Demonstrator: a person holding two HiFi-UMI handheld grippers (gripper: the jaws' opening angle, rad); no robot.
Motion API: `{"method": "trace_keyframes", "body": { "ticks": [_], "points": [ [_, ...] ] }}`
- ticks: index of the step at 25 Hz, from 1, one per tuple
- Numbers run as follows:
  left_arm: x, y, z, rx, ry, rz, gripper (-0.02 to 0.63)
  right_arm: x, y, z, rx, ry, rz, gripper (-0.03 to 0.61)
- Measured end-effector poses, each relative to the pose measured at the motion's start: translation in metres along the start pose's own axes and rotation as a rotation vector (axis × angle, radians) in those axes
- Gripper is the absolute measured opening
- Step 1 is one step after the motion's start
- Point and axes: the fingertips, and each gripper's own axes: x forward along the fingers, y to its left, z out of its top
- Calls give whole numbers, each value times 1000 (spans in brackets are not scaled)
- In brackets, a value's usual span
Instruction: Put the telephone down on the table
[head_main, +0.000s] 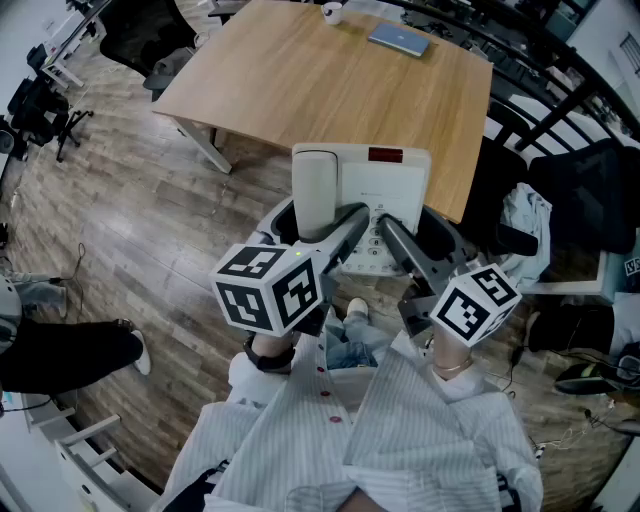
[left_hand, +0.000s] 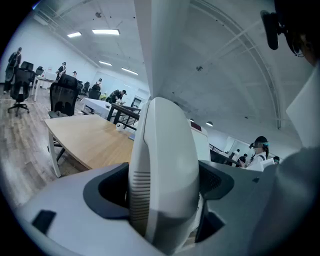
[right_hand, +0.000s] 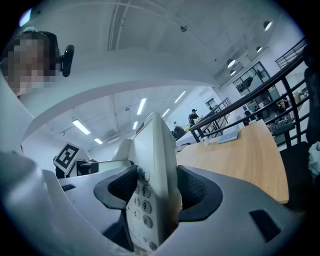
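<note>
Telephone (head_main: 385, 180), white plastic desk set with handset, held aloft at near edge of light wooden table (head_main: 300, 90), left gripper (head_main: 318, 225) clamped on handset side, right gripper (head_main: 418, 240) clamped on keypad side; carrying step, next likely forward and level lowering onto tabletop.

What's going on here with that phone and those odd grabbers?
A person is carrying a white desk telephone with two hand-held grippers. The left gripper is clamped on the handset side, the right gripper on the keypad side. The telephone is in the air by the near edge of the wooden table, not yet set down. A blue book and a cup sit at the table's far end.
</note>
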Motion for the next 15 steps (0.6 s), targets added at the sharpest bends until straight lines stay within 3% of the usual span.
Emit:
{"method": "trace_keyframes", "body": {
  "ticks": [15],
  "points": [
    [2, -18, 2, -6, -37, 40, 403, -11, -6, 9, -11, 9, 60, 268]
  ]
}}
